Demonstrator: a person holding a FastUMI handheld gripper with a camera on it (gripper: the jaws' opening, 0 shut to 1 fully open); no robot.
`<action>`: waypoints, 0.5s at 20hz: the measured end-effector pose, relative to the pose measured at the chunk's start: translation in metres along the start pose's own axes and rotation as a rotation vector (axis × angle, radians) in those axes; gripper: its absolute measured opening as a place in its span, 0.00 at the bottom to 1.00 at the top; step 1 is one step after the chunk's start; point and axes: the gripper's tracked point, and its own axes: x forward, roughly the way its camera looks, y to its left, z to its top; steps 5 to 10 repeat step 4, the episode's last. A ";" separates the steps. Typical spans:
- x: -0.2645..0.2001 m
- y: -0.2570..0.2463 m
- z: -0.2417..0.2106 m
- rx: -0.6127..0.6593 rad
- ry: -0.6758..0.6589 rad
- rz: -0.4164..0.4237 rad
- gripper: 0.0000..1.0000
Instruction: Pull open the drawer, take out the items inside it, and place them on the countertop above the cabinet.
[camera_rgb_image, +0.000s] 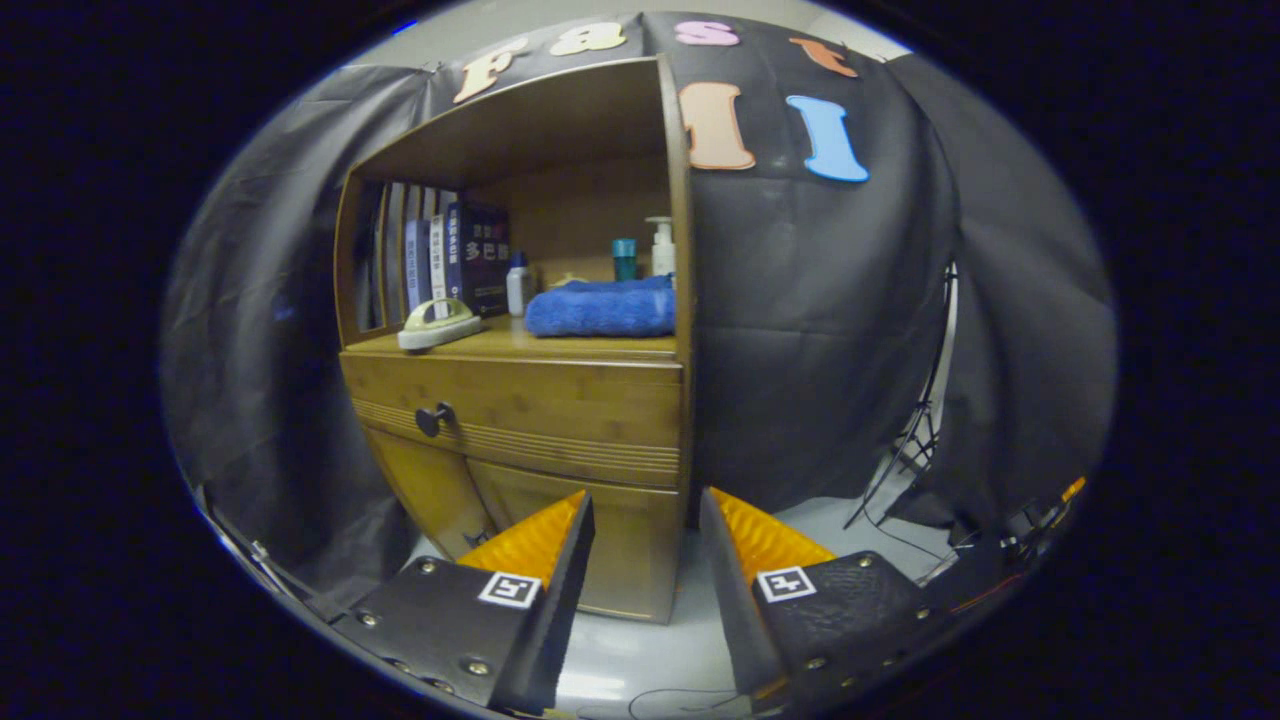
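**Q:** Hand-held gripper (645, 560) — what is it doing?

**A:** Its fingers are spread with nothing between them, and it sits well apart from the wooden cabinet (520, 470), pointing toward the cabinet's right front edge.

**Q:** Run along the worktop from left to right.

**A:** On the worktop (600, 347), at the left front corner, lies a pale handled object (440, 325), possibly a brush or small iron; I cannot tell which. Behind it, along the left back, a row of books (450, 260) stands upright. Just right of the books is a small white bottle (518, 285). A folded blue towel (602, 308) lies toward the right edge, with a teal-capped container (624, 259) and a white pump bottle (661, 247) behind it at the right back corner.

**Q:** And the drawer?

**A:** The drawer (530, 405) runs under the worktop and looks fully shut. Its dark round knob (435, 418) sits near the drawer's left end, up and left of the fingers. What is inside is hidden.

**Q:** Which step is this, then?

**A:** The first, I judge: the approach, with the drawer not yet pulled.

**Q:** What does the next move call for?

**A:** Swinging left and forward until the knob sits between the fingers, closing on it, then pulling straight back.
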 end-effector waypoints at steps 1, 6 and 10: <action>-0.001 -0.008 -0.002 0.004 -0.009 -0.012 0.64; -0.006 -0.025 0.000 0.001 -0.041 -0.044 0.64; -0.006 -0.025 0.000 0.001 -0.041 -0.044 0.64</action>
